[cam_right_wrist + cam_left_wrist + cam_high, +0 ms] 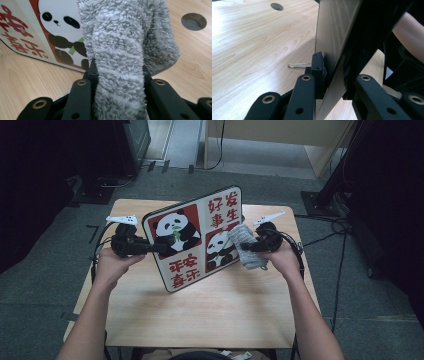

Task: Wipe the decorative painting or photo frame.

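Right gripper view: right gripper [117, 82] clamped on a grey cloth [120, 50], the fluffy fabric bunched thick between the jaws and spilling forward over them. Directly ahead of that cloth, at its left side, the panda board [32, 32]; cloth front just at the printed face, contact hard to confirm. From the high view, same right gripper [250, 246] pointing leftward at the board's right portion, cloth [247, 247] draped against the lower right panda picture.

Left gripper view: left gripper [332, 82] pinching the board's edge [334, 50], one jaw on each face, board standing tilted on the wooden table [249, 50]. From the high view, left gripper [150, 247] reaching rightward to the board's left edge, board [195, 237] propped on its lower edge, leaning back, long axis running across the table from near left to far right.

Deciding relation, as a judgement: board face lying straight in front of the cloth, so a wipe would run along that face, the right hand the nearer for the rubbing and the left serving only as a brace.

Materials: cloth soft, shaggy, microfibre-like, pale grey. Board flat, rigid, glossy, round-cornered, dark-edged, printed with pandas and red characters on white and red squares; its back wood-grained. Table pale wood-grain laminate with a round cable hole [193, 21]. Thin metal pin or wire [298, 65] lying on the table behind the board.
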A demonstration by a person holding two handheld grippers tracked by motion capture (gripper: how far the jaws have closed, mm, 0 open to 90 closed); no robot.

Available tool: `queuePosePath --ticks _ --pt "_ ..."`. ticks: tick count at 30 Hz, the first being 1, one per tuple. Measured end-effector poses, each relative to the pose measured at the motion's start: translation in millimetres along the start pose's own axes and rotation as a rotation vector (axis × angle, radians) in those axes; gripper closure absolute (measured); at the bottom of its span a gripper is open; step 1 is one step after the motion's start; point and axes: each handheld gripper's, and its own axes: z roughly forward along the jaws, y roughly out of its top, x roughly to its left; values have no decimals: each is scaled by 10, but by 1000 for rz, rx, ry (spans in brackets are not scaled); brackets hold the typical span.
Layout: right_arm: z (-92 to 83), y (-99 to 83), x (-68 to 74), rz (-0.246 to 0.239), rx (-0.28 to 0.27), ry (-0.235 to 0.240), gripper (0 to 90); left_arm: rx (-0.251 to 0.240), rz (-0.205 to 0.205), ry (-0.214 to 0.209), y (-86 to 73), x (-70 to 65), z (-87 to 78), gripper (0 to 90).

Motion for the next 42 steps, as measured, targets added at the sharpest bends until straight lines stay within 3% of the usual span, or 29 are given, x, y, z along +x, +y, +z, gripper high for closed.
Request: queuePosePath --ticks 17,31,39,42 --pt "223 -220 -14 18 15 15 670 11 8 -17 -6 9 -7 775" --pt "383 -398 -11 45 85 13 666 6 9 -18 -4 16 -5 774" --pt "455 -488 -30 67 80 25 667 8 14 -20 -2 16 -5 773" --pt "499 -518 -30 74 109 28 667 8 14 -22 -2 19 -5 772"
